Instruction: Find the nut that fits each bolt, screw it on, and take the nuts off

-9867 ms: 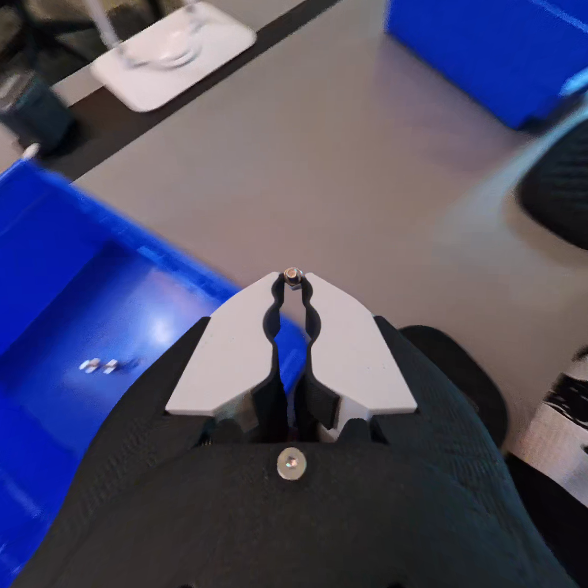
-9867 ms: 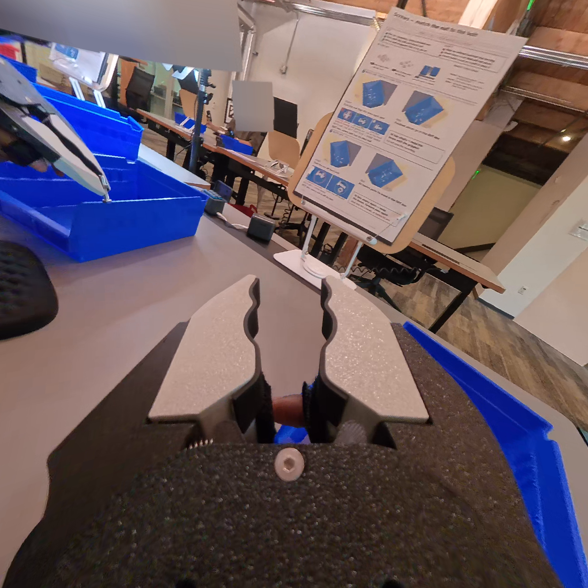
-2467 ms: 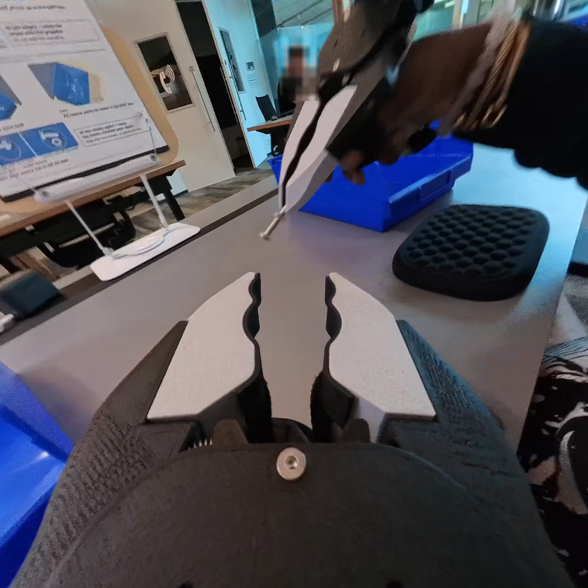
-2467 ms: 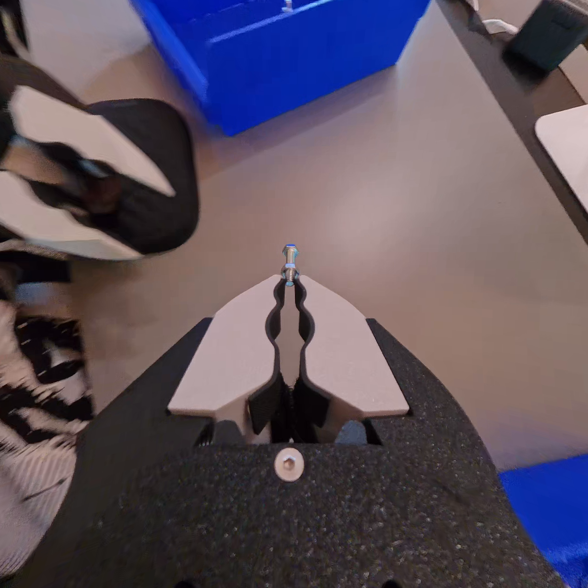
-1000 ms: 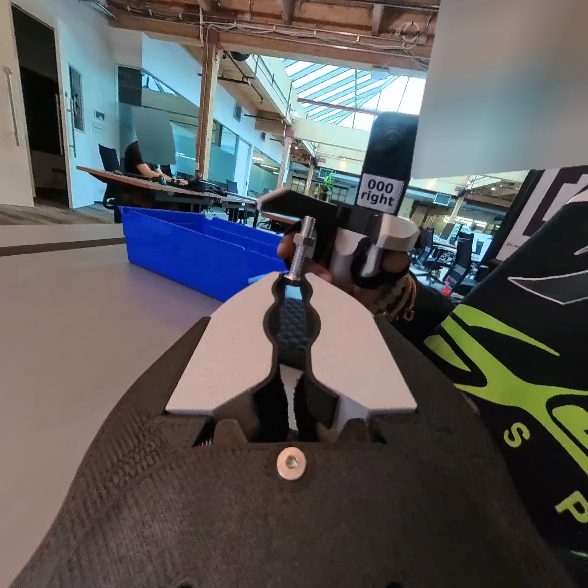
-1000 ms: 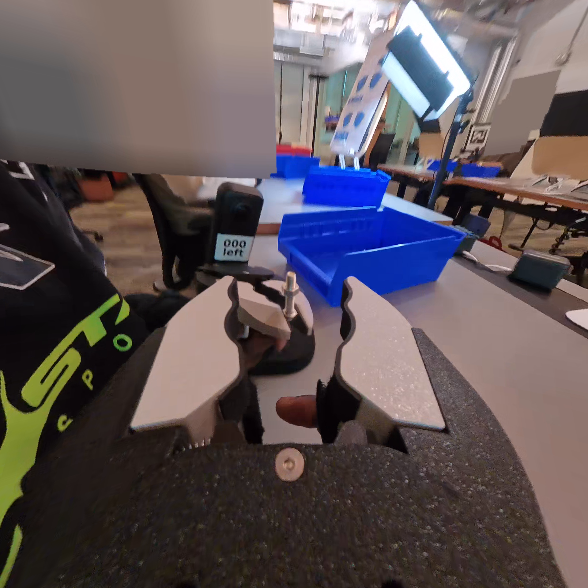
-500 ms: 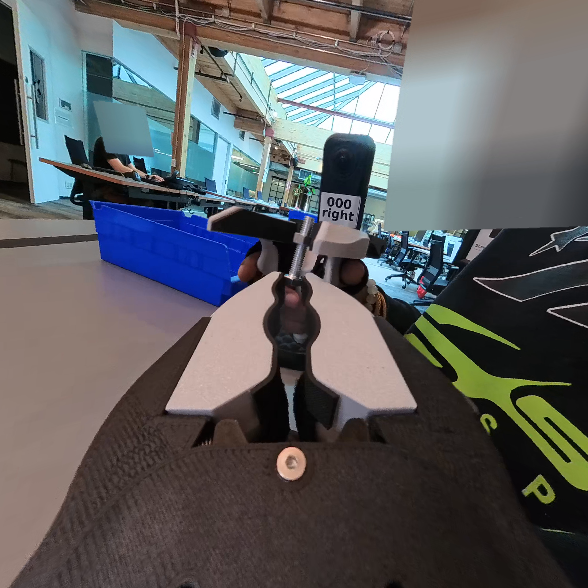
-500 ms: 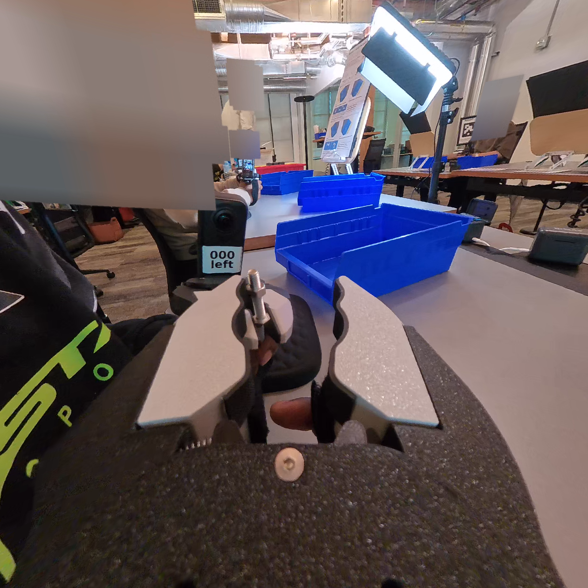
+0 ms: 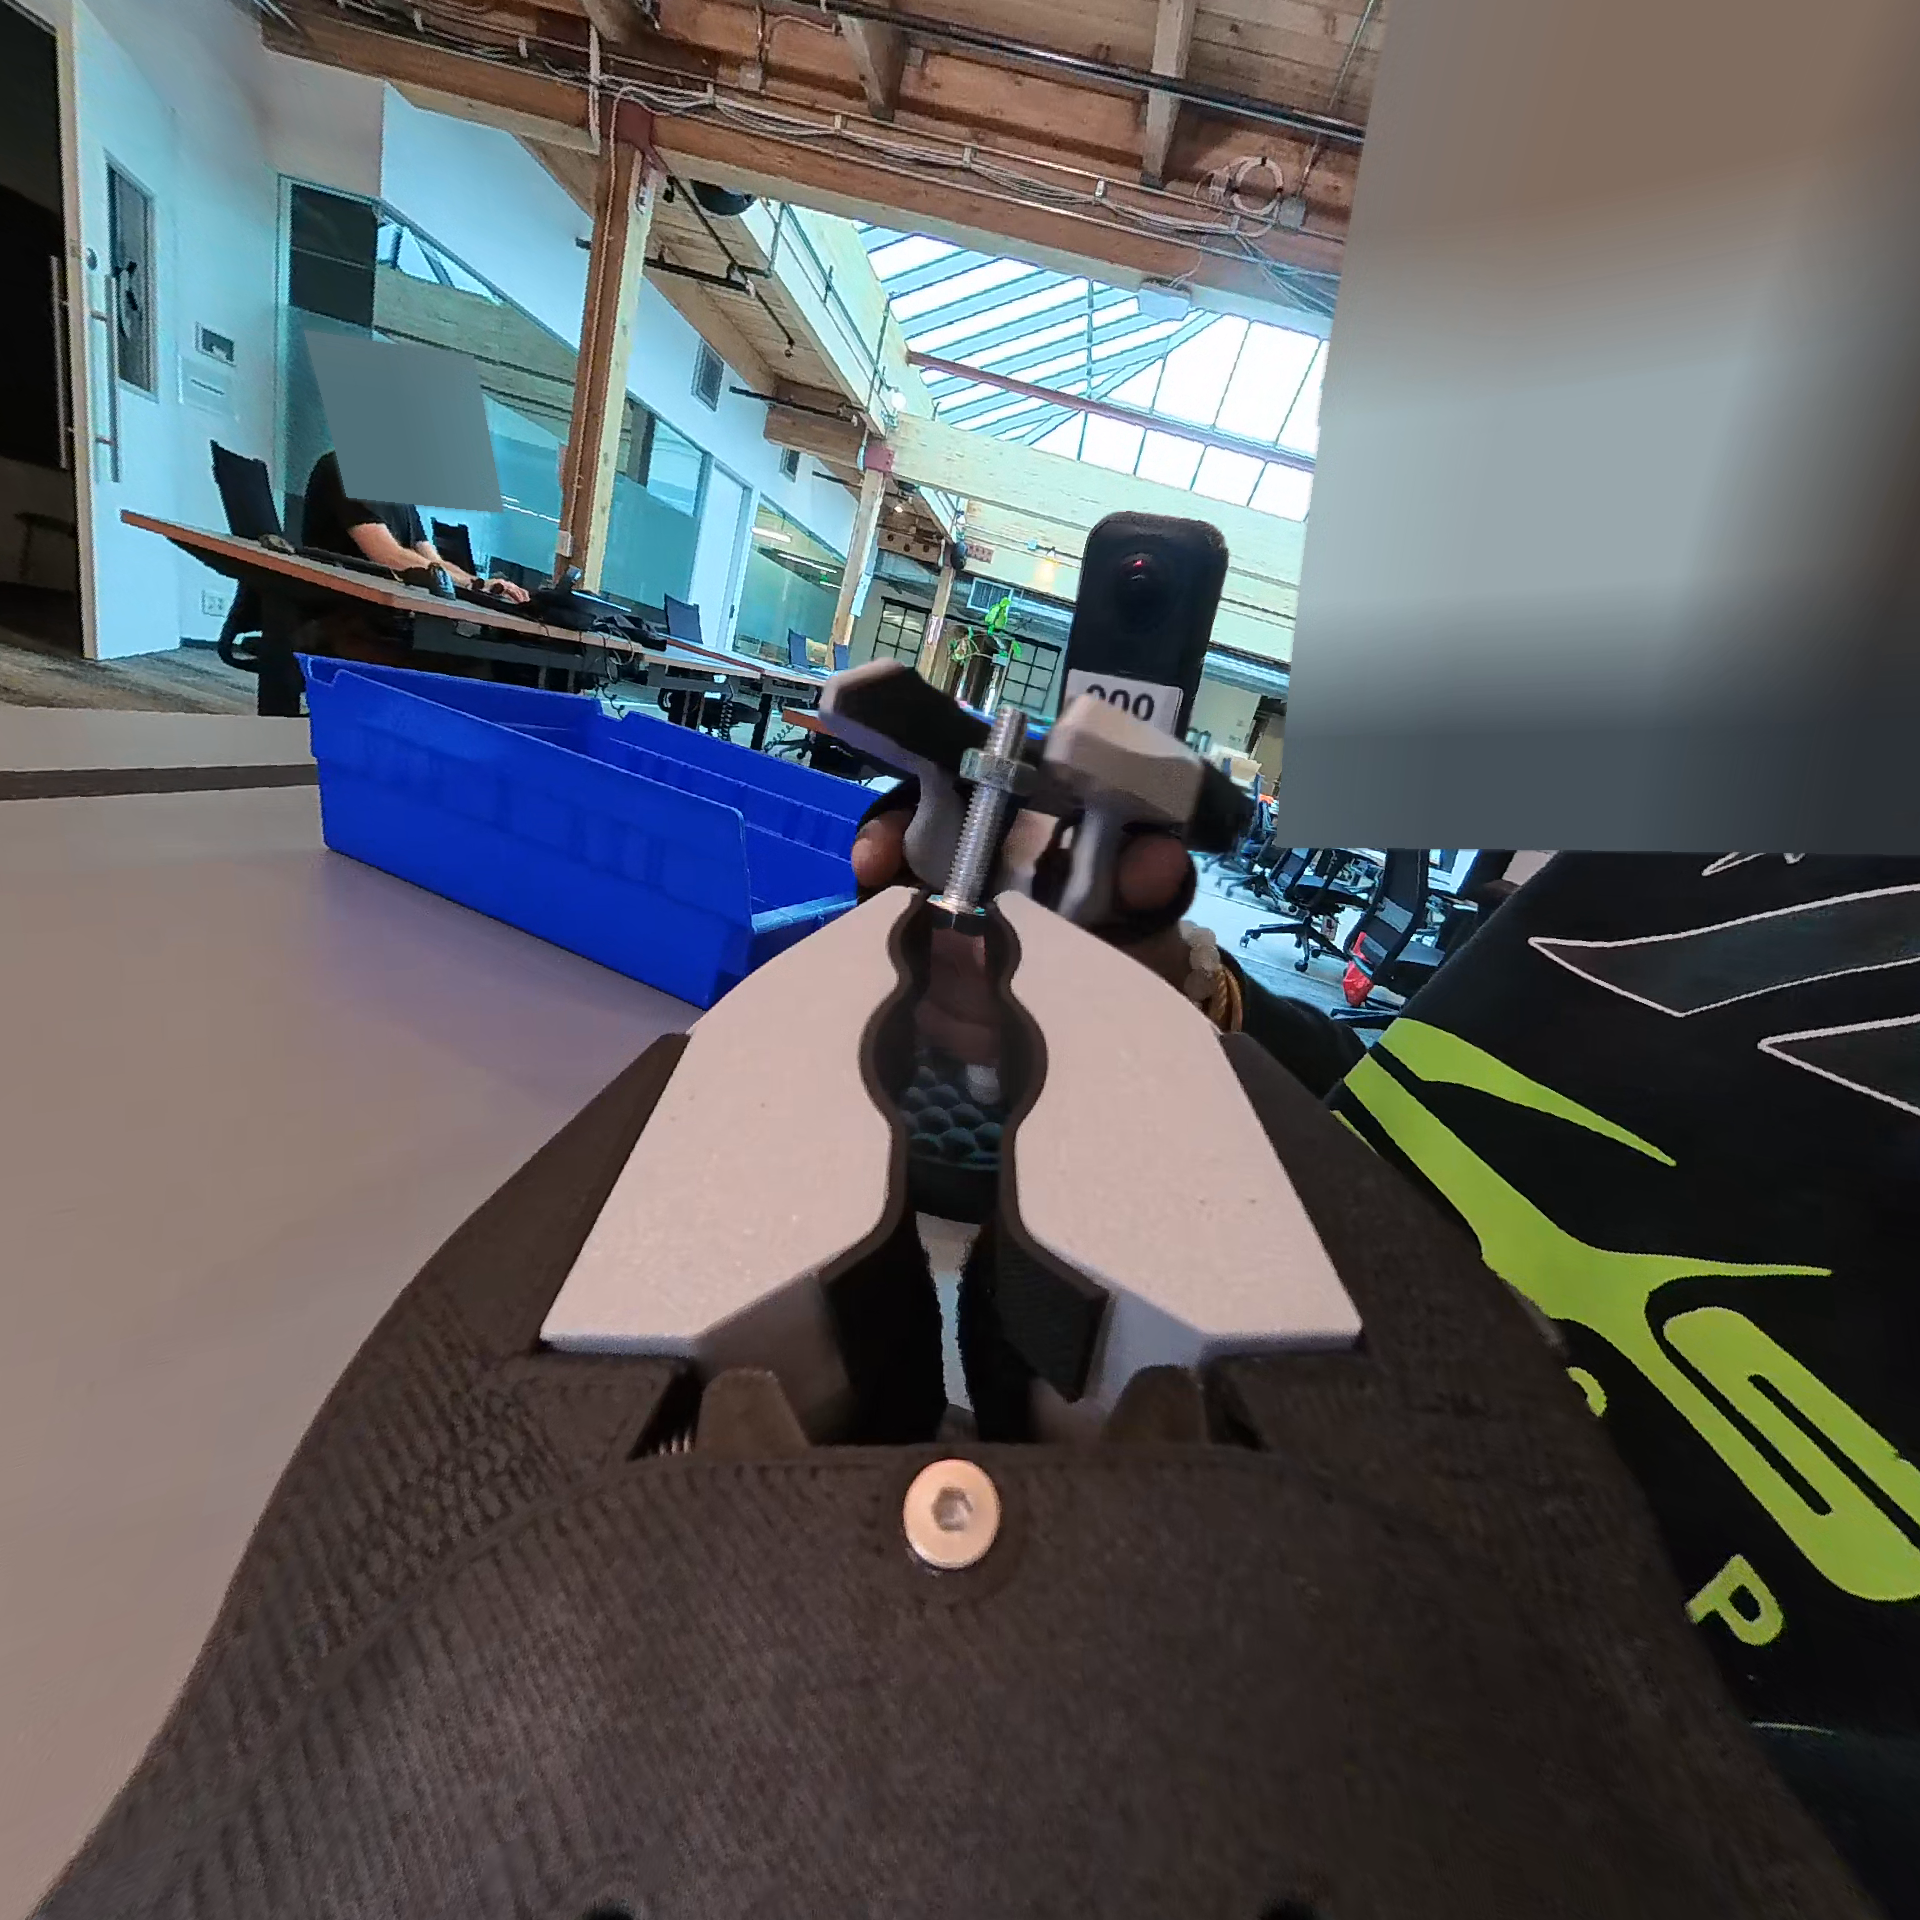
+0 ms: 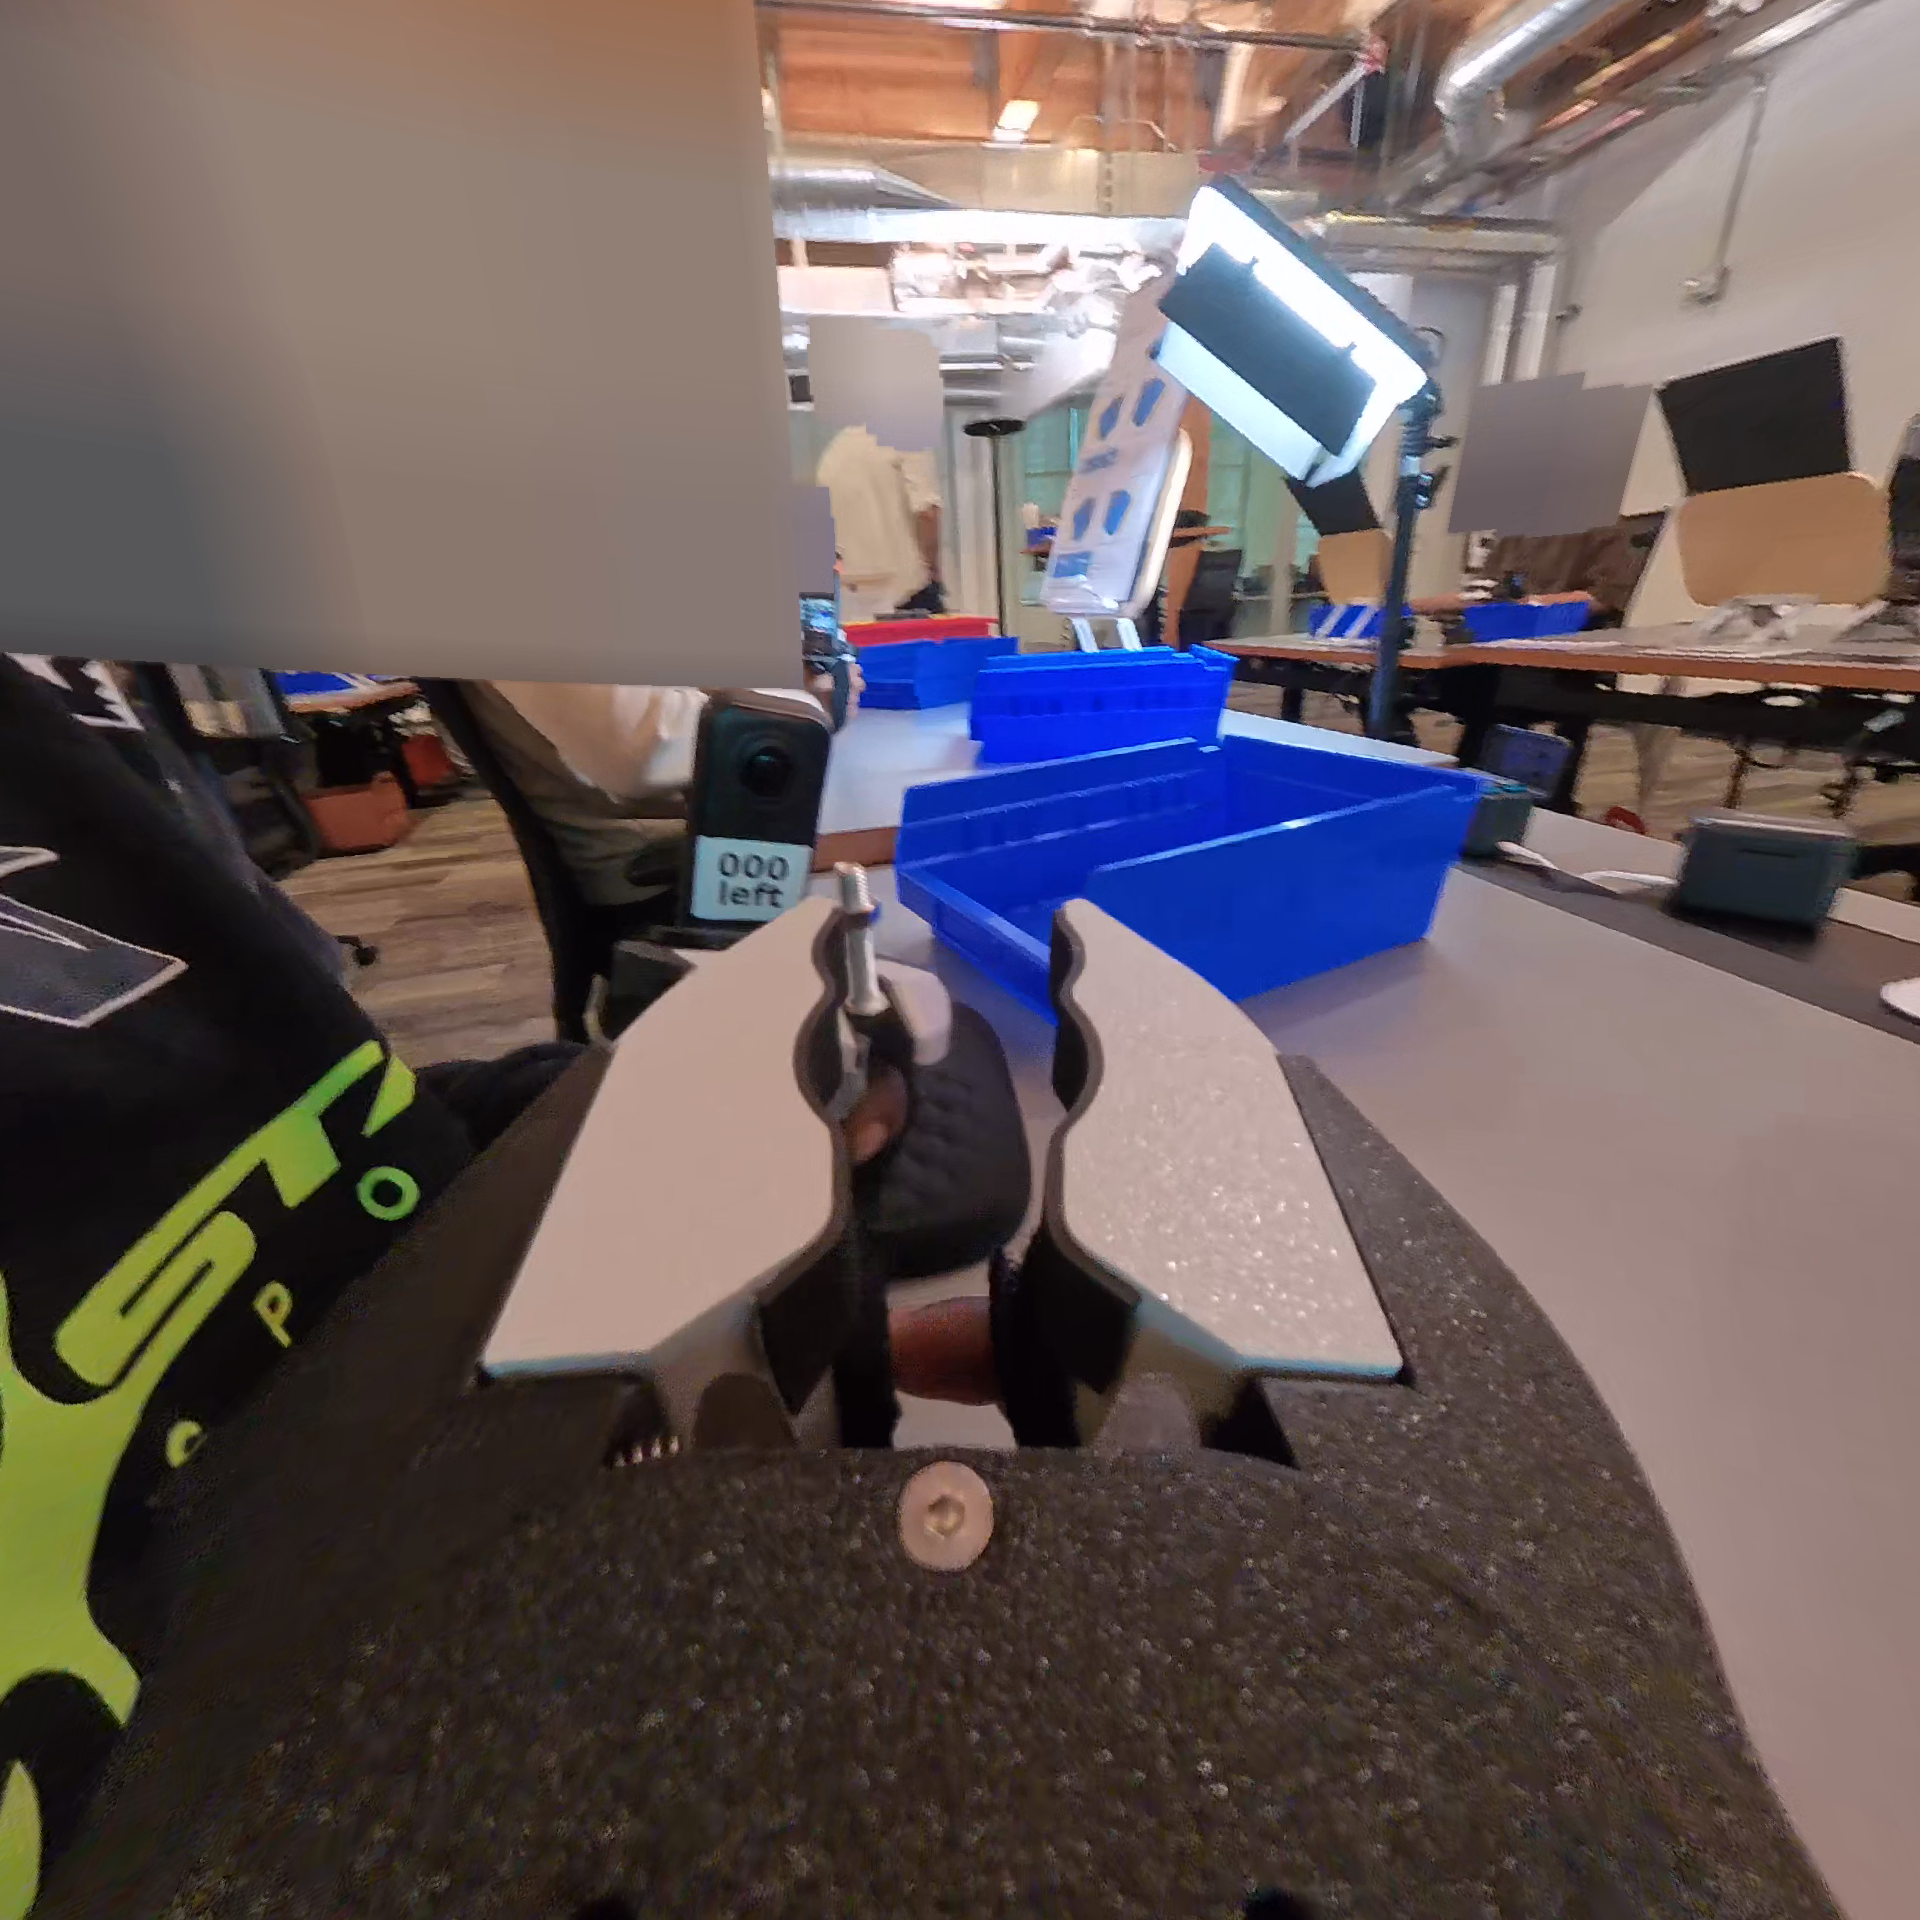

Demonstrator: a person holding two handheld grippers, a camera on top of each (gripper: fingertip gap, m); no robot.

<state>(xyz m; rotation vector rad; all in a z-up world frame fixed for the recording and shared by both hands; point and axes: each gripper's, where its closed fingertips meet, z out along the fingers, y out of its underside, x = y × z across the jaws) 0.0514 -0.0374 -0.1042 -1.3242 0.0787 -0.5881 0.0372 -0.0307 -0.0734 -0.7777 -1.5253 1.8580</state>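
My left gripper (image 9: 954,906) is shut on the head of a silver bolt (image 9: 977,831). The bolt stands upright from the fingertips, with a silver nut (image 9: 995,769) threaded near its top end. My right gripper (image 9: 1000,732) faces it, with one finger on each side of the nut. In the right wrist view the bolt (image 10: 857,945) lies close against the left finger (image 10: 727,1039) of my right gripper (image 10: 945,920). There is a clear gap to the right finger (image 10: 1153,1049), so this gripper is open. The nut is hidden in that view.
A blue bin (image 9: 520,790) stands on the grey table (image 9: 260,1039) behind the grippers; it also shows in the right wrist view (image 10: 1299,883). A black honeycomb pad (image 10: 956,1143) lies below the bolt. The person's black and green garment (image 9: 1610,1195) is close on one side. Both grippers' tips are close together, under 4 cm apart.
The bolt has passed from my right gripper to my left, which stays shut on its head. My right gripper has narrowed its jaws and moved in around the nut end.
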